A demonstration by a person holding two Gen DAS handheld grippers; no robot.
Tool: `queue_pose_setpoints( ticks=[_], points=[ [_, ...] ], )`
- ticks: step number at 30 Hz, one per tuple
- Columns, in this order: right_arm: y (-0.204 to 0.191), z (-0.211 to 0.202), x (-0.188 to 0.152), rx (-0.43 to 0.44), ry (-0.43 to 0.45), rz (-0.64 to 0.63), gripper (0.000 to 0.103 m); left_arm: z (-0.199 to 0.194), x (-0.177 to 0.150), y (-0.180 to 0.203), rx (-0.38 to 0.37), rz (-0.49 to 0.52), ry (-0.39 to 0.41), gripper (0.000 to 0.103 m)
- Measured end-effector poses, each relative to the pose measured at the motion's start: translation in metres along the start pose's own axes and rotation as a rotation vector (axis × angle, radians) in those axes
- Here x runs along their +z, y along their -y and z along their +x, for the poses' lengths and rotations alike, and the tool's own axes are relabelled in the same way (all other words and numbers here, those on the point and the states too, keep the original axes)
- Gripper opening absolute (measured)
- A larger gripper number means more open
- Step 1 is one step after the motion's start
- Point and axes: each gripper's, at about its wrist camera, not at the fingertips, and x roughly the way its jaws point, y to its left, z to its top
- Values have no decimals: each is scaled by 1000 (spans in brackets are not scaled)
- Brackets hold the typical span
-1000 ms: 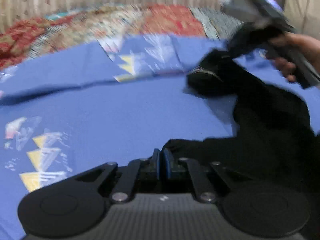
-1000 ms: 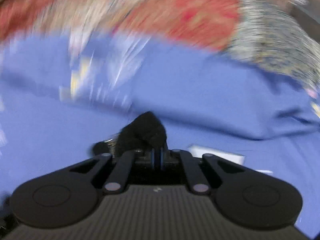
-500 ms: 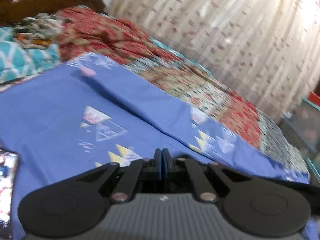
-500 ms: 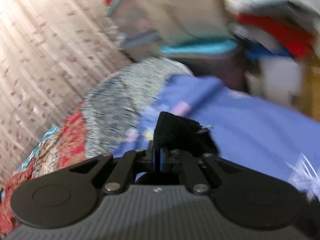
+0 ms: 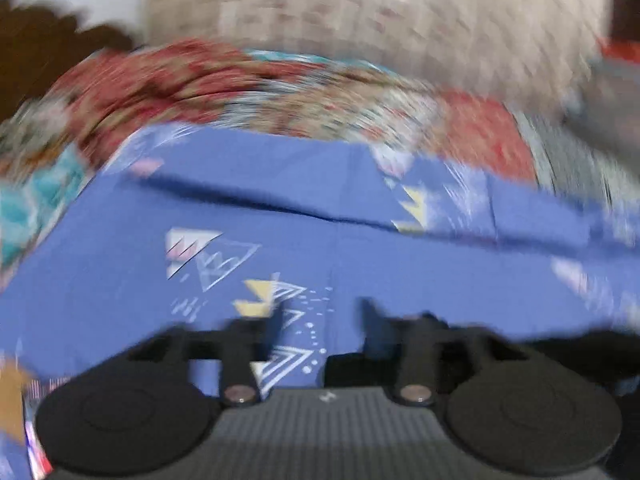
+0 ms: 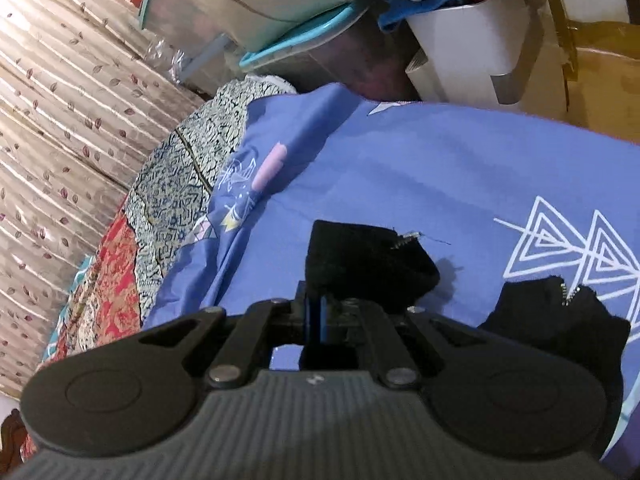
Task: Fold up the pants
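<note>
The black pants (image 6: 360, 264) lie on a blue bedsheet (image 6: 420, 168) with triangle prints. My right gripper (image 6: 316, 312) is shut on a bunched end of the pants near a zipper; more black cloth (image 6: 560, 316) lies to its right. In the blurred left wrist view my left gripper (image 5: 322, 320) is open and empty above the sheet (image 5: 280, 240), with black pants cloth (image 5: 580, 352) at its lower right.
A patterned red and grey quilt (image 5: 280, 92) lies beyond the sheet, with a curtain (image 6: 60, 120) behind. A white bin of clothes (image 6: 472, 48) and plastic storage boxes (image 6: 260, 12) stand beside the bed.
My left gripper has opened and let go of the pants, and swung back over the sheet. My right gripper stays shut on the pants and has steadied.
</note>
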Motion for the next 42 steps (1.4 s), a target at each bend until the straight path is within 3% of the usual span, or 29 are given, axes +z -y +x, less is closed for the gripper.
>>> queue_pose_setpoints(
  ticks=[1,2,5,6,8,9,11,13,16,18,21,23,27,29,31,34,37,40,42],
  points=[
    [4,-11,-2,0,3,-5,7,7,0,11,-14,61,-7,88],
    [6,-19,-3,0,8,-12,7,14,0,21,-43,130,-13,100],
    [2,-25,-1,-1,30,-40,7,46,-8,56,-94,339,-91,101],
    [-1,-24,1,-3,36,-51,7,62,-13,66,-93,380,-135,95],
    [-6,-20,7,-10,38,-73,7,92,-22,81,-64,440,-213,17],
    [-11,-16,9,-16,36,-85,7,106,-26,86,-16,454,-251,15],
    [-20,-7,16,-30,35,-108,7,114,-21,90,30,430,-230,12],
    [-31,3,25,-31,32,-98,7,101,0,82,63,353,-146,12],
    [-45,11,48,32,39,-54,7,67,32,44,72,95,-18,12],
    [-51,3,61,122,84,-17,7,40,37,13,66,-84,65,12],
    [-53,0,66,216,122,4,7,16,18,-11,60,-203,136,12],
    [-49,12,57,174,90,-34,7,20,-1,-9,99,-166,120,12],
    [-8,65,23,-13,-42,-28,6,44,-33,3,131,-89,-27,12],
    [17,85,4,-117,-92,-20,6,43,-40,12,143,-49,-38,12],
    [32,92,-5,-155,-128,6,6,27,-37,17,136,-30,-13,12],
    [30,75,7,-85,-105,22,6,-6,-21,17,98,-35,44,12],
    [15,31,28,27,-41,-15,6,-39,-13,10,50,-25,119,12],
    [9,-17,35,91,45,-87,6,-85,-26,13,24,33,201,12],
    [25,-42,32,100,79,-85,6,-109,-46,14,17,71,226,12]
  ],
)
